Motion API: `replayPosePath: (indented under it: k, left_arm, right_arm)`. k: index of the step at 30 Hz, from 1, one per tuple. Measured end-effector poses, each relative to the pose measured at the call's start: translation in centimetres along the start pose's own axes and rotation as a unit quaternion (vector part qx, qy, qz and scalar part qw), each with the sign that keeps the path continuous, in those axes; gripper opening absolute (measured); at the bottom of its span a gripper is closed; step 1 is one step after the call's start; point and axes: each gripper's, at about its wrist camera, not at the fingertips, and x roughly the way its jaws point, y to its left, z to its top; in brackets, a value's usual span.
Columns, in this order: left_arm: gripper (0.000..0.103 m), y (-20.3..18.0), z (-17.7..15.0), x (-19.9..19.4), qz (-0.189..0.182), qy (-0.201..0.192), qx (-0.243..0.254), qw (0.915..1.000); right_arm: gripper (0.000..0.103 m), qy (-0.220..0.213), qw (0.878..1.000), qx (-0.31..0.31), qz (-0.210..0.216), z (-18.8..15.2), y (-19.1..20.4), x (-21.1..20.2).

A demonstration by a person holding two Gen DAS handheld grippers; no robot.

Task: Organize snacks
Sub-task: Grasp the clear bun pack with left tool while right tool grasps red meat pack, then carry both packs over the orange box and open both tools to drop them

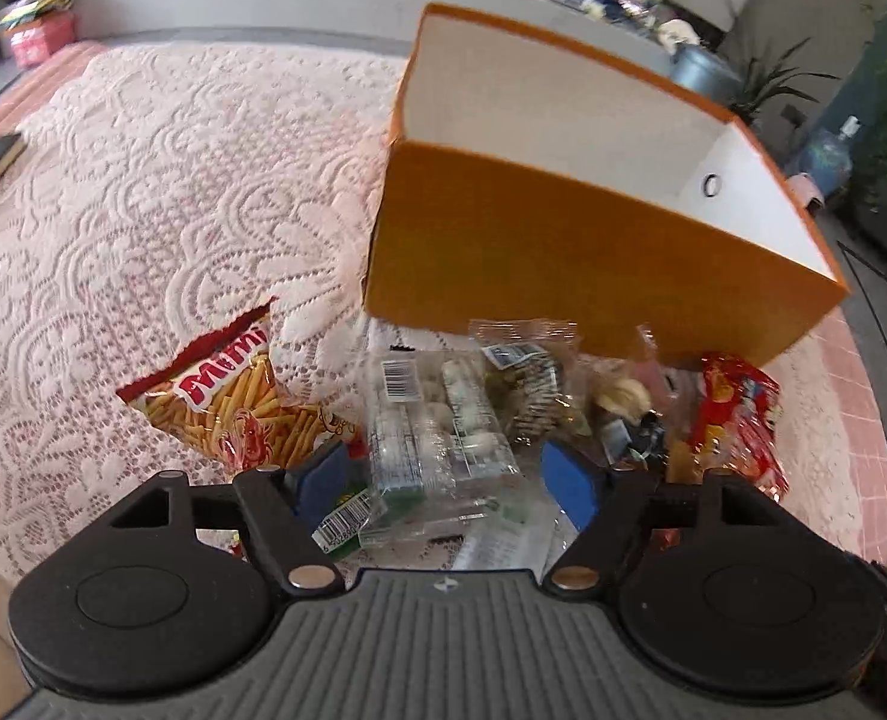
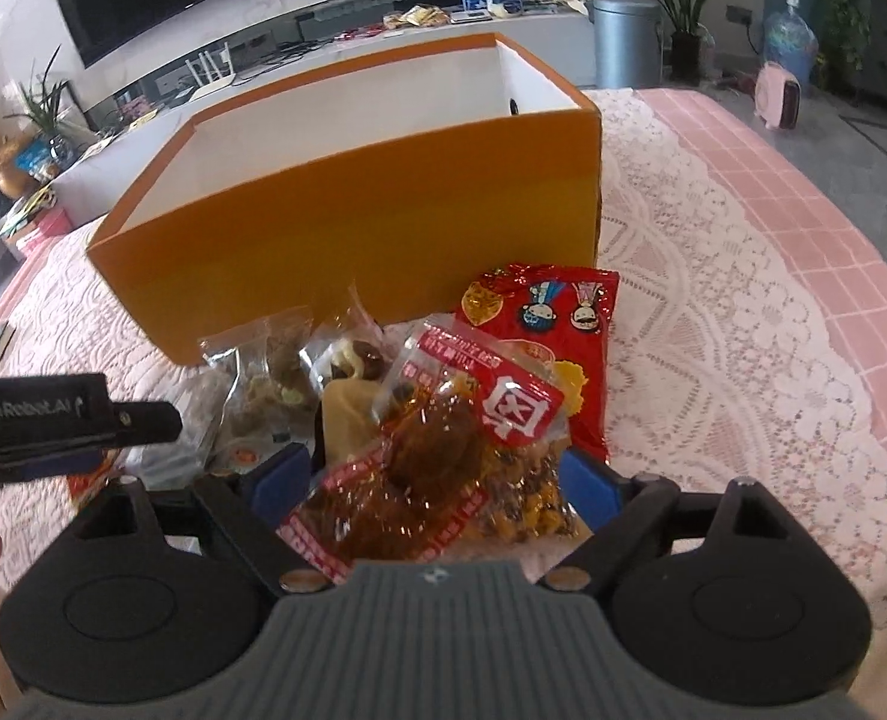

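Spreading across a pink lace tablecloth (image 1: 161,192), a heap of snack packets lies just in front of an open orange box (image 1: 563,252), whose white inside shows no snacks. In the left wrist view the left gripper (image 1: 446,483) hangs over the heap with its 2 blue-padded fingers (image 1: 569,483) set wide apart; a clear packet of white sweets (image 1: 437,420) lies between them, and neither pad presses on it, so the grip is released. A red-and-yellow bag of snack sticks (image 1: 233,402) lies to the left of that packet, touching the heap. In the right wrist view the right gripper (image 2: 437,474) is likewise spread wide, with a clear red-printed packet of brown snacks (image 2: 443,450) between its fingers (image 2: 587,480); whether the pads touch it I cannot tell. A red cartoon-printed bag (image 2: 557,324) lies just behind, near the box's front wall.
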Motion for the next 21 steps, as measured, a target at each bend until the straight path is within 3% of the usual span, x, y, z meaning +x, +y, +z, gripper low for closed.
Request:
replayPosePath:
  k: [6,14,17,21]
  left_arm:
    - [0.087,0.6,0.2,2.2,0.003,0.037,-0.031,0.9988]
    - [0.089,-0.2,-0.3,3.9,0.023,0.036,-0.005,0.9991]
    - [0.089,-0.3,-0.5,4.4,0.026,0.034,0.004,0.9991]
    - [0.089,-0.5,-0.5,4.8,0.028,0.03,0.019,0.999]
  right_arm:
    - [0.091,0.0,1.0,-0.023,-0.016,-0.1,1.3,1.5]
    - [0.093,-0.009,0.999,-0.029,-0.012,-0.7,1.5,2.3]
    - [0.086,-0.017,0.999,-0.028,-0.011,-0.8,1.5,1.9]
    - [0.067,-0.031,0.999,-0.035,-0.01,-0.9,1.6,1.1]
